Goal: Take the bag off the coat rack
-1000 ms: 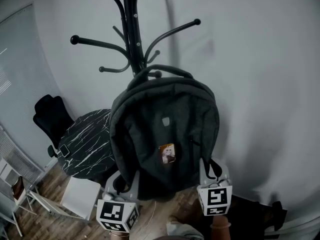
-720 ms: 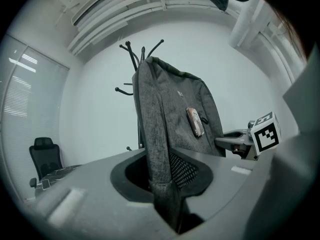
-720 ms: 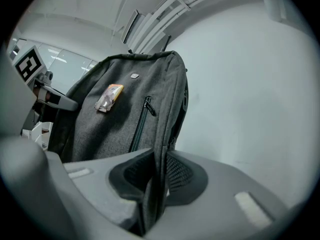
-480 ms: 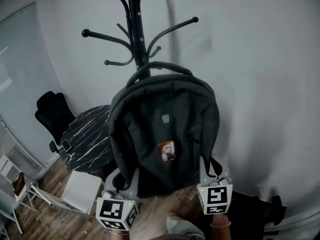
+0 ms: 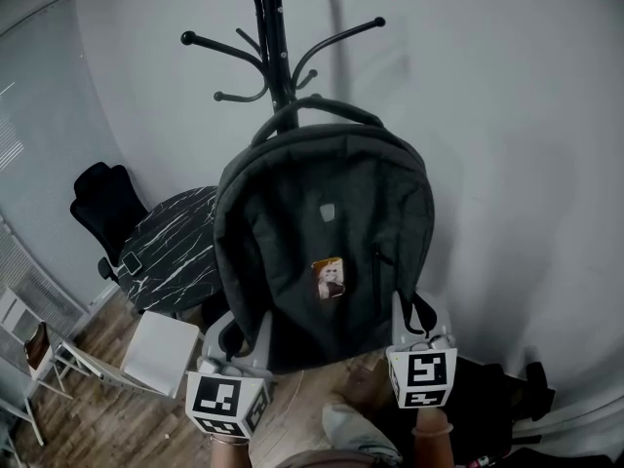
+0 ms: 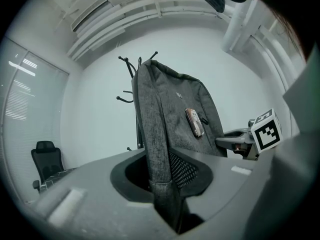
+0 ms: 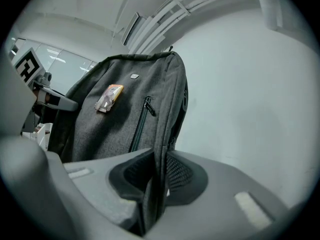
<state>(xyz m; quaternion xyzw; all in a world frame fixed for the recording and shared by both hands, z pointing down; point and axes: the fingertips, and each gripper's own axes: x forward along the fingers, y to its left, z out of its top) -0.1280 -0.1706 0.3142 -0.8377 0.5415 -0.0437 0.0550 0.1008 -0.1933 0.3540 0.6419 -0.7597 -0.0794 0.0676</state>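
With jaws clamped on the lower edges of the bag (image 5: 322,232), the left gripper (image 5: 239,347) and right gripper (image 5: 410,322) have drawn it back from the coat rack (image 5: 276,57), its handle seemingly unhooked.

No writing can be read.
The bag (image 5: 283,222) has an emblem (image 5: 326,212) and a tag (image 5: 330,278), both too small to read.

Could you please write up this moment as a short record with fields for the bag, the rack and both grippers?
bag: dark grey backpack, upright, small picture charm on its front
coat rack: black, behind the backpack; top handle beside its pole, hooked or not unclear
left gripper: jaws shut on the backpack's lower left edge
right gripper: jaws shut on the backpack's lower right edge
nearby: round marble table, black chair
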